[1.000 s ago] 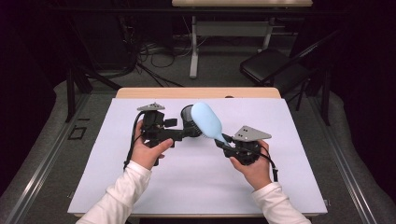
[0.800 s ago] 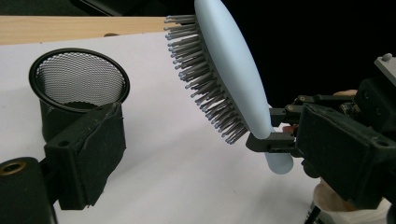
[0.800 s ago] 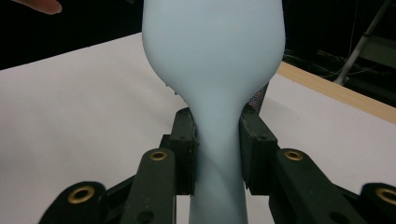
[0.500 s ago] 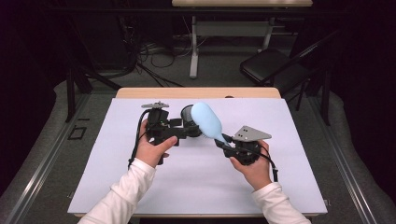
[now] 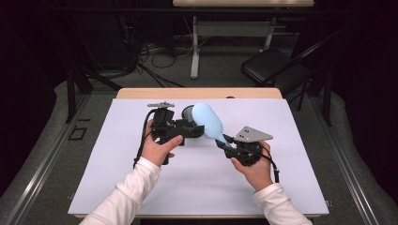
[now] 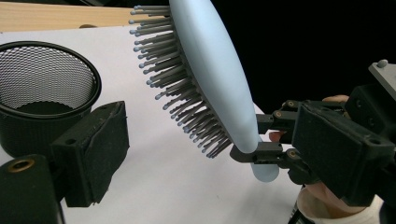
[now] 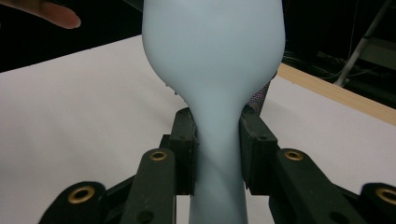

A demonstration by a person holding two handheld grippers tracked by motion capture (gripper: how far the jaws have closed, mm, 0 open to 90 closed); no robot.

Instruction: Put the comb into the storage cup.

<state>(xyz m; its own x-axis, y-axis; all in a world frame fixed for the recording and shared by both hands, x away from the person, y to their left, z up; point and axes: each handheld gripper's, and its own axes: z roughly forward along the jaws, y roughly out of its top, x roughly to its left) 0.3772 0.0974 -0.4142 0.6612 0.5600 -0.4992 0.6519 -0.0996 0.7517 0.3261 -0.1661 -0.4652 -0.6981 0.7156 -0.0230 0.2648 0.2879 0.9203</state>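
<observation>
Here, a white sheet [image 5: 141, 187] covers the wooden table [image 5: 141, 93], with a black chair [image 5: 272, 65] and cables [image 5: 141, 51] on the floor behind. The right gripper [image 5: 224, 140] clamps the pale-blue hairbrush [image 5: 206, 119] by its handle, head raised over the sheet. The left gripper [image 5: 192, 129], jaws apart and just closing slightly, holds nothing beside a mesh cup [image 6: 42, 93].

Dark room, black folding chair [image 5: 273, 64]

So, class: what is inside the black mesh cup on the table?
The mesh cup looks empty in the left gripper view: bare mesh wall and dark bottom. The near rim hides part of the floor; the hairbrush stays outside.
</observation>
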